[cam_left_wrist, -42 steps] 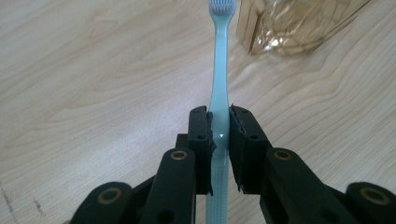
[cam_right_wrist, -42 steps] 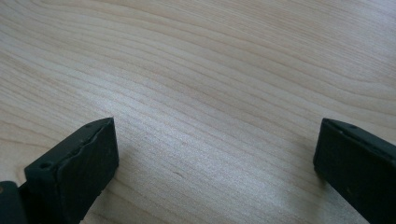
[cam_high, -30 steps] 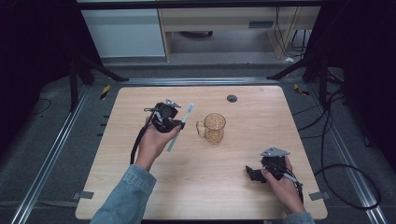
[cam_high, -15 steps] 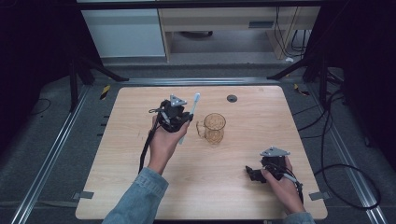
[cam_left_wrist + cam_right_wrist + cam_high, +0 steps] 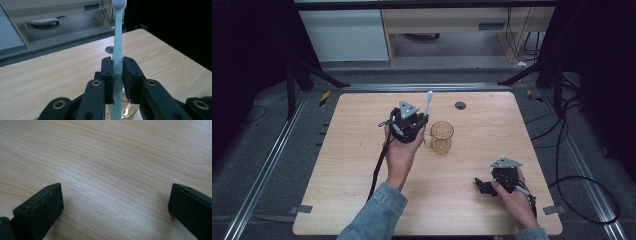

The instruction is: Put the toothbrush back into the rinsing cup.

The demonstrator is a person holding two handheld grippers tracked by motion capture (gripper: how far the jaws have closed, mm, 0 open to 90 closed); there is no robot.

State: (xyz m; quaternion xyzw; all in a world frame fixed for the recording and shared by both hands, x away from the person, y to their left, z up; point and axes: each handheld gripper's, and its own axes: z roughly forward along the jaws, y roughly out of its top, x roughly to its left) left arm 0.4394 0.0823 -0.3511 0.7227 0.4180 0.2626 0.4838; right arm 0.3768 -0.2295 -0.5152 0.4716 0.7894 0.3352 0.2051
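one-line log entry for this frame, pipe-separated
left gripper: shut on toothbrush, upright, beside glass mug | right gripper: open, low over table | mug: upright

A pale wooden surface [image 5: 362,165] sits on a grey floor [image 5: 267,150], with metal rails [image 5: 259,175] along its sides. A small dark disc [image 5: 460,105] is set into its far edge. Beyond stand a white cabinet [image 5: 344,35] and black cables [image 5: 582,200].

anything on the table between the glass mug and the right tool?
Nothing: in the high view, only bare wooden table lies between the glass mug and the right tool, which rests open near the front edge.
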